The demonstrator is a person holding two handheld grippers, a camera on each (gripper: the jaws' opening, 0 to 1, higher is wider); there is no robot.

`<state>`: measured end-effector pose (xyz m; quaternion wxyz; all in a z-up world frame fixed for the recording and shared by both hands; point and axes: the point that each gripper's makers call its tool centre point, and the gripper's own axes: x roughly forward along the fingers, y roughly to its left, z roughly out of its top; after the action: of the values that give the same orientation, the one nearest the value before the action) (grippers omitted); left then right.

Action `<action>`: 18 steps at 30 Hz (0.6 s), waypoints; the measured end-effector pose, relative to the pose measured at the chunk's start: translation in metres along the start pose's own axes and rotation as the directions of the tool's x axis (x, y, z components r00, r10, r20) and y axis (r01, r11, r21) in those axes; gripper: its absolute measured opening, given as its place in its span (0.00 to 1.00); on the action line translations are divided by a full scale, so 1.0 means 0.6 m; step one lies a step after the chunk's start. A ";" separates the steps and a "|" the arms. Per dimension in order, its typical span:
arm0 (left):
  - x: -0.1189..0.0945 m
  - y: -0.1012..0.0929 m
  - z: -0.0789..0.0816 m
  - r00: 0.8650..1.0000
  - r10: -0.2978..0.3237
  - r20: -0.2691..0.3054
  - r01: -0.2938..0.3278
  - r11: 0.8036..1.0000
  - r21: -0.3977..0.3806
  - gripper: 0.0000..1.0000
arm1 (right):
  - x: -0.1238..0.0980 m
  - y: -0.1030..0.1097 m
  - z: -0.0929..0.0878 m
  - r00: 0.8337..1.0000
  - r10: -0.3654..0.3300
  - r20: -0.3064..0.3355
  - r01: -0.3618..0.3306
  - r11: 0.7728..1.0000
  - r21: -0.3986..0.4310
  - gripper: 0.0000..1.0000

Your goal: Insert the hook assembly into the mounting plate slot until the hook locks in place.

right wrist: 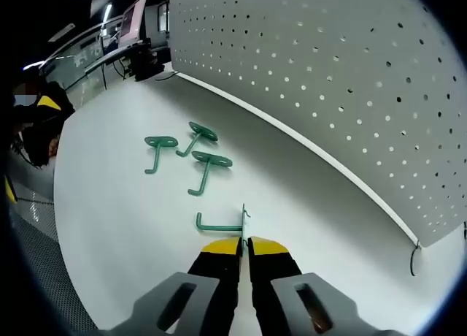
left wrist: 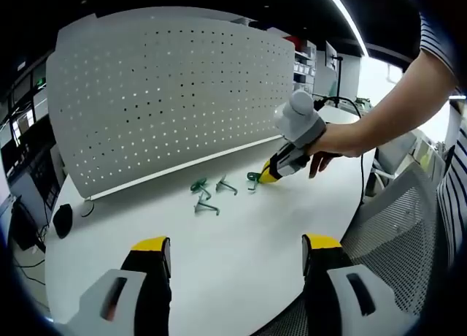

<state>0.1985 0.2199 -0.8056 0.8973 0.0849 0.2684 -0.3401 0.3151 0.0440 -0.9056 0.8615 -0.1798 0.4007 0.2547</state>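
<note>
A grey perforated mounting plate point(left wrist: 175, 95) stands upright along the back of the white table point(left wrist: 241, 241); in the right gripper view the mounting plate point(right wrist: 328, 66) runs along the right. Three green hooks point(left wrist: 206, 207) lie loose on the table in front of it. My right gripper point(left wrist: 268, 177) is down at the tabletop, shut on a fourth green hook point(left wrist: 253, 179). In the right gripper view this hook point(right wrist: 217, 225) lies flat, its end pinched between the right gripper's point(right wrist: 245, 242) closed yellow tips. The loose hooks point(right wrist: 206, 168) lie beyond. My left gripper point(left wrist: 235, 247) hangs open over the near table.
A person's hand point(left wrist: 343, 140) holds the right gripper. A black round object point(left wrist: 62, 219) and a thin cable lie at the table's left end. A mesh chair point(left wrist: 401, 219) stands off the right edge. Desks with monitors point(right wrist: 131, 29) stand far behind.
</note>
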 end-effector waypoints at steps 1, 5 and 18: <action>0.000 0.000 0.000 1.000 0.000 0.000 0.000 1.000 0.000 0.75 | 0.000 0.000 0.000 1.000 -0.001 0.001 0.001 1.000 0.003 0.01; -0.001 -0.001 0.002 1.000 -0.004 0.004 0.004 1.000 0.001 0.75 | -0.007 -0.001 0.004 1.000 -0.010 0.010 0.010 1.000 0.024 0.01; -0.008 -0.011 0.010 0.999 -0.039 -0.006 0.039 0.999 0.036 0.79 | -0.045 0.000 0.026 0.994 -0.069 0.085 0.058 0.991 0.123 0.01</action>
<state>0.1939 0.2157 -0.7975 0.8881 0.0966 0.2664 -0.3620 0.3097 0.0444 -0.8748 0.8955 -0.1289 0.3706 0.2103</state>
